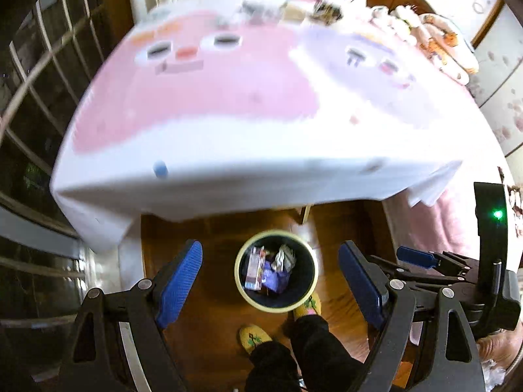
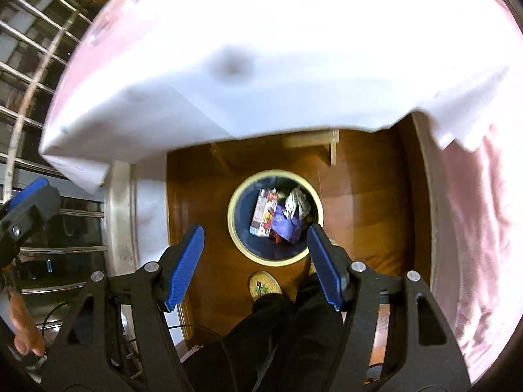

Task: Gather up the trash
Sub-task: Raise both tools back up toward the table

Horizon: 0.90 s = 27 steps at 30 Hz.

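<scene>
Both views look steeply down. The left gripper [image 1: 269,281] has its blue-padded jaws spread wide with nothing between them. Far below it, framed in the gap between the pads, a round bin [image 1: 242,281] with a pale yellow rim stands on the brown wooden floor [image 1: 209,238]. Inside the bin lies the trash [image 1: 269,269]: a small carton, a purple wrapper and a crumpled whitish wad. Beyond the fingertips, nearer than the floor, spreads a table under a pink and white cloth [image 1: 228,124], blurred.

The right gripper [image 2: 255,256] is likewise released, jaws apart and empty. The bin [image 2: 233,225] sits well beneath it, slightly toward its right pad, which overlaps the rim in this view; the trash [image 2: 278,217] shows clearly inside. Just on the near side of the bin stand the person's feet in yellow slippers [image 2: 264,285], with dark trouser legs [image 2: 281,333] rising toward the gripper.
</scene>
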### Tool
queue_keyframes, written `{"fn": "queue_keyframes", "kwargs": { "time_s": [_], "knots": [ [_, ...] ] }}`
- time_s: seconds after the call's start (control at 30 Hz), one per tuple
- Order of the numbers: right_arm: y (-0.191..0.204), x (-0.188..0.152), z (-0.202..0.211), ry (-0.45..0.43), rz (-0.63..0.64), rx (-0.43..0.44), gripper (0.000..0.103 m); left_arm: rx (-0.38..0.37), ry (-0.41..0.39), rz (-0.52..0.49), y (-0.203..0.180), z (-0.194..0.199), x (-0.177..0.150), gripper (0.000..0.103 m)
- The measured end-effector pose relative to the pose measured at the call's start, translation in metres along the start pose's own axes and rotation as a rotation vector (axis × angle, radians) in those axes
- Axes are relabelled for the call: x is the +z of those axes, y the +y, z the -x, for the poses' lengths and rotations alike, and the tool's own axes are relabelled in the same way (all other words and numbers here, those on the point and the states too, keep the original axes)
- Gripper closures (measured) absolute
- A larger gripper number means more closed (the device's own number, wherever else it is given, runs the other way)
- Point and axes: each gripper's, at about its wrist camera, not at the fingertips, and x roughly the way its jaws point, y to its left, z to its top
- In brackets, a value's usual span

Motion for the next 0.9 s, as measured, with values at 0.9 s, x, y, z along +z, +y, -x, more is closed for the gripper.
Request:
{"fn": "queue_keyframes", "kwargs": {
  "time_s": [0.9],
  "knots": [
    [0.014,0.184,0.146,-0.392,0.093,0.039,0.048,0.213,-0.255,-0.200,-0.043,0.049,0.205,0.017]
  ]
}}
